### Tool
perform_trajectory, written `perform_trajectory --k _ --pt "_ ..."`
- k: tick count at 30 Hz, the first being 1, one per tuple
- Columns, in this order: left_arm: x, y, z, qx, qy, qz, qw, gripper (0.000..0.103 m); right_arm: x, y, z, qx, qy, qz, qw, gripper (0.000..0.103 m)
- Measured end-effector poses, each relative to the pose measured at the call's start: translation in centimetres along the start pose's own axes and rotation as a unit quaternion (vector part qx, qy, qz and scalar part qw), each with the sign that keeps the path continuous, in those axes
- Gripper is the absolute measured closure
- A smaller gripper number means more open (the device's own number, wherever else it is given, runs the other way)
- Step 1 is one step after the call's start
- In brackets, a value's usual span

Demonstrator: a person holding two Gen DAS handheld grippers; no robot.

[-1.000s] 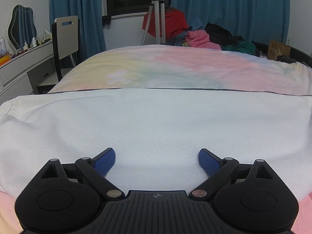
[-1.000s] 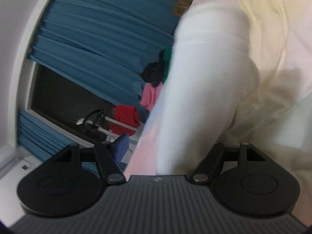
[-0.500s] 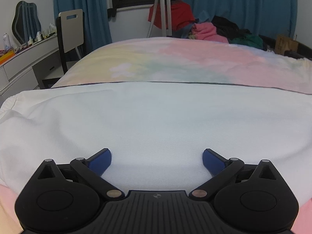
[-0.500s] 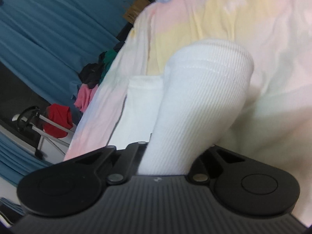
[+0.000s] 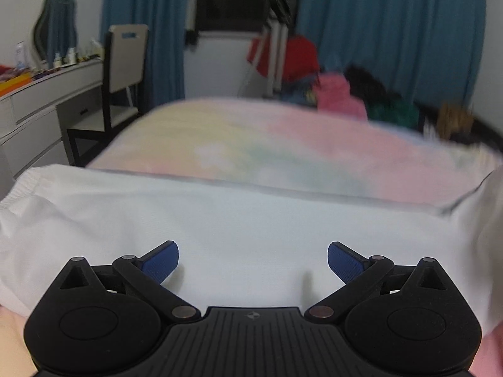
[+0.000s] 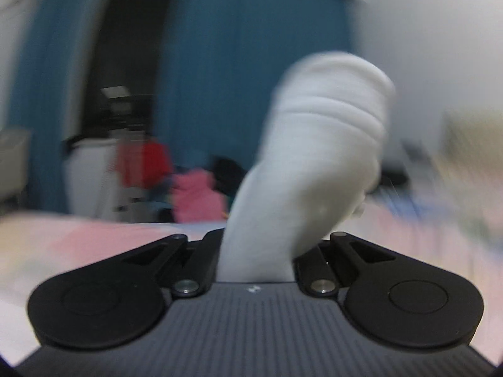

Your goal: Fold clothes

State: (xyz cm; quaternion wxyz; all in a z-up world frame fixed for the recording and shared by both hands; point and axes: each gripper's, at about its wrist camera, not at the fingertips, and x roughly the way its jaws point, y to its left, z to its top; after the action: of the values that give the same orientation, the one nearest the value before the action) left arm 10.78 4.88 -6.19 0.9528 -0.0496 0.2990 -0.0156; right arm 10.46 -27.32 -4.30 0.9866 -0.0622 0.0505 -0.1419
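A white garment lies spread across the near part of a bed with a pastel tie-dye cover. My left gripper hovers just above the cloth, its blue pads wide apart and open with nothing between them. At the right edge of the left wrist view the cloth rises in a blurred fold. In the right wrist view my right gripper is shut on a ribbed white cuff of the garment, which stands up from the jaws above the bed.
A heap of red, pink, dark and green clothes sits past the bed's far end by a white tripod. Blue curtains hang behind. A chair and a white dresser stand at the left.
The right gripper closed on the white cuff, rolled upright and swung it up off the bed. The left gripper rose a little and its pads spread slightly wider.
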Motion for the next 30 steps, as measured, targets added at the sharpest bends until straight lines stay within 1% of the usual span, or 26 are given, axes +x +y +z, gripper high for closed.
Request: perform_trajectory --k 1,2,3,4,5,6,7,8,9,10,13,16,18,19,22,25,26,27,29,30 --pt "-0.6 0.7 0.3 -0.013 -0.01 -0.004 0.9998 0.001 -0.8 2.6 -0.8 -0.042 -0.003 0.028 0.999 0.093" --pt "-1.1 1.3 0.4 -0.025 -0.018 -0.005 0.9995 0.001 -1.7 5.2 -1.5 -0.084 -0.006 0.056 0.995 0.093" --pt "-1.6 1.9 0.4 -0.035 -0.024 -0.005 0.9991 0.001 -2.5 7.8 -2.3 -0.126 -0.009 0.083 0.989 0.093" --pt "-1.9 2.5 0.4 -0.046 -0.026 -0.005 0.9986 0.001 -3.4 10.3 -3.1 -0.167 -0.012 0.111 0.98 0.093" --pt "-2.2 3.1 0.4 -0.057 -0.026 -0.005 0.998 0.001 -4.1 12.6 -4.2 -0.206 -0.007 0.141 0.968 0.093" --pt "-2.3 3.5 0.3 -0.065 -0.025 -0.006 0.9976 0.001 -4.6 14.3 -6.0 -0.242 0.013 0.174 0.954 0.093" --pt "-2.5 3.8 0.3 -0.071 -0.023 -0.007 0.9971 0.001 -5.0 15.6 -7.8 -0.282 0.031 0.203 0.937 0.093" --pt "-2.6 4.2 0.2 -0.078 -0.022 -0.008 0.9967 0.001 -5.4 16.8 -9.5 -0.318 0.045 0.223 0.92 0.093" --pt "-2.6 4.4 0.1 -0.082 -0.022 -0.008 0.9964 0.001 -5.6 17.4 -10.7 -0.343 0.047 0.224 0.911 0.093" --pt "-2.7 4.6 0.1 -0.085 -0.021 -0.008 0.9961 0.001 -5.6 17.4 -11.1 -0.349 0.045 0.216 0.911 0.093" --pt "-2.7 5.0 0.0 -0.093 -0.019 -0.014 0.9954 0.001 -4.9 16.4 -9.8 -0.321 0.054 0.216 0.92 0.093" --pt "-2.5 4.8 0.1 -0.095 -0.019 -0.023 0.995 0.001 -4.9 15.4 -8.1 -0.283 0.058 0.212 0.934 0.093" --pt "-2.5 4.5 0.0 -0.094 -0.02 -0.032 0.9948 0.001 -4.9 14.9 -7.1 -0.258 0.06 0.221 0.939 0.093" --pt "-2.5 4.3 -0.1 -0.093 -0.021 -0.037 0.9948 0.001 -4.5 15.1 -6.8 -0.249 0.065 0.226 0.939 0.093" --pt "-2.5 3.5 -0.2 -0.082 -0.025 -0.048 0.9952 0.001 -2.6 17.3 -6.4 -0.241 0.099 0.243 0.934 0.092" --pt "-2.4 3.3 -0.4 -0.073 -0.028 -0.054 0.9955 0.001 -3.4 17.0 -6.1 -0.24 0.112 0.253 0.93 0.089" --pt "-2.3 3.3 -0.4 -0.074 -0.028 -0.057 0.9952 0.001 -3.6 16.9 -6.0 -0.24 0.116 0.256 0.929 0.086" --pt "-2.2 3.4 -0.5 -0.075 -0.028 -0.061 0.9949 0.001 -3.8 16.6 -5.7 -0.231 0.126 0.265 0.927 0.078" --pt "-2.0 3.8 -0.6 -0.081 -0.025 -0.069 0.994 0.001 -4.2 15.2 -4.3 -0.185 0.163 0.303 0.92 0.045" --pt "-1.8 4.1 -0.6 -0.087 -0.022 -0.073 0.9933 0.001 -4.9 14.2 -3.7 -0.159 0.178 0.324 0.916 0.037"
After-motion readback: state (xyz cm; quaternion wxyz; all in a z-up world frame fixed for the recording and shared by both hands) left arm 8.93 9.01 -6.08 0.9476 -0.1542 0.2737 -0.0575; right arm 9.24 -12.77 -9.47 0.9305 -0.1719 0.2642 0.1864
